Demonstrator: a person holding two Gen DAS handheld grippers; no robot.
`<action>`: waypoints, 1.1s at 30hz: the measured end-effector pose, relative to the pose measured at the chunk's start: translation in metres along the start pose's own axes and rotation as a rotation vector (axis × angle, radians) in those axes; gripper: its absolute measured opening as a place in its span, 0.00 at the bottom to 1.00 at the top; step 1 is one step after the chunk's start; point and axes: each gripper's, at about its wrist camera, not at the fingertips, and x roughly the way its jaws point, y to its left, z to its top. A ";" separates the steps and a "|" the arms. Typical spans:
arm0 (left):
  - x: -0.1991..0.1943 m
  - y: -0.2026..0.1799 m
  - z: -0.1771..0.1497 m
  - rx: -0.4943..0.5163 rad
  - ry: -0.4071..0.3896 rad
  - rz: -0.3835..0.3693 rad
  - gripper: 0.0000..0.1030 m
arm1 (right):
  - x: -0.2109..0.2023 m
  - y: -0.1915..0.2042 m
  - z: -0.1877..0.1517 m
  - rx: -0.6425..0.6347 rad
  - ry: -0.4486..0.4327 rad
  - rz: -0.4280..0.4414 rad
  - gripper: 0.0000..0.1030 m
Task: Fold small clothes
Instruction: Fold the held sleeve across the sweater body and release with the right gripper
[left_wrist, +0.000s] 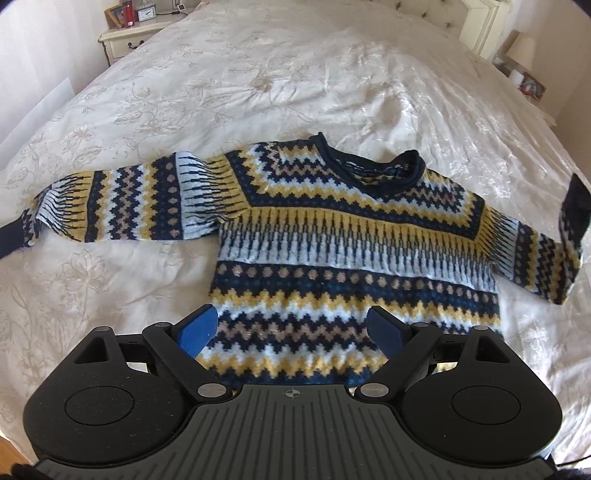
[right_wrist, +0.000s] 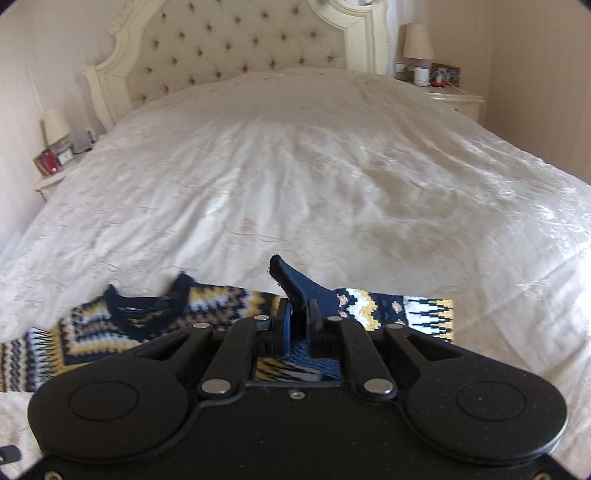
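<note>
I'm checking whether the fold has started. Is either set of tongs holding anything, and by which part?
The right tongs are shut on the sweater, pinching its navy sleeve cuff. The left tongs are open above the hem, holding nothing.

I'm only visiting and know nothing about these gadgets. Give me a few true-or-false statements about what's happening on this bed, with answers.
1. The patterned navy, yellow and white knitted sweater lies front-up on the cream embroidered bedspread. True.
2. The right gripper is open and empty. False: it is shut on the sweater's navy cuff.
3. The left gripper is wide open, holding nothing. True.
4. Both sleeves lie flat. False: one sleeve end is lifted.
</note>
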 end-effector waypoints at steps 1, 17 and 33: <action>0.000 0.009 0.001 0.001 -0.001 0.002 0.85 | 0.002 0.015 0.002 0.006 0.004 0.037 0.12; 0.004 0.108 -0.002 -0.058 0.016 0.079 0.86 | 0.083 0.219 -0.056 -0.044 0.210 0.352 0.12; 0.027 0.091 0.010 -0.081 0.018 0.073 0.86 | 0.089 0.209 -0.081 -0.139 0.200 0.426 0.46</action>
